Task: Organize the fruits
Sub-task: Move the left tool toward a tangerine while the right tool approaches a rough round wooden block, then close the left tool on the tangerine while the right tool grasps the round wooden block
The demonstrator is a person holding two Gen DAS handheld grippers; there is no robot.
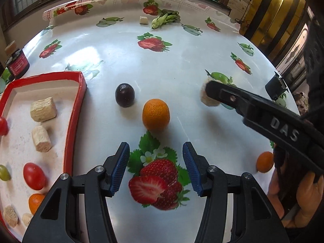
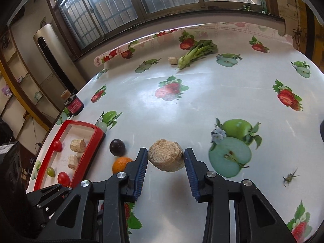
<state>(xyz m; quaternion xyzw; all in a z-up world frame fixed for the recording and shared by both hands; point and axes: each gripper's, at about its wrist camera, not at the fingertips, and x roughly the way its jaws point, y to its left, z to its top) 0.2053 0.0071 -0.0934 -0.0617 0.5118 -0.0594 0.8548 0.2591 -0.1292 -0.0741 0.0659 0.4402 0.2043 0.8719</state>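
My left gripper (image 1: 156,151) hangs open over the strawberry-print tablecloth, nothing between its blue pads. Just beyond it sits an orange (image 1: 156,114), with a dark plum (image 1: 125,95) to its left. A red-walled tray (image 1: 75,109) at the left holds cherry tomatoes, a green grape, an orange and several beige chunks. My right gripper (image 2: 165,156) is shut on a beige fibrous chunk (image 2: 166,162), pads touching both its sides, slightly above the table. In the left wrist view that gripper (image 1: 208,95) reaches in from the right with the chunk (image 1: 209,102) at its tip.
A small orange (image 1: 264,162) lies near the person's hand (image 1: 303,198). A dark jar (image 2: 74,105) stands behind the tray (image 2: 89,151). At the far side lie a leafy vegetable (image 2: 198,52) and another beige chunk (image 2: 173,60). A fruit stem (image 2: 290,177) lies at the right.
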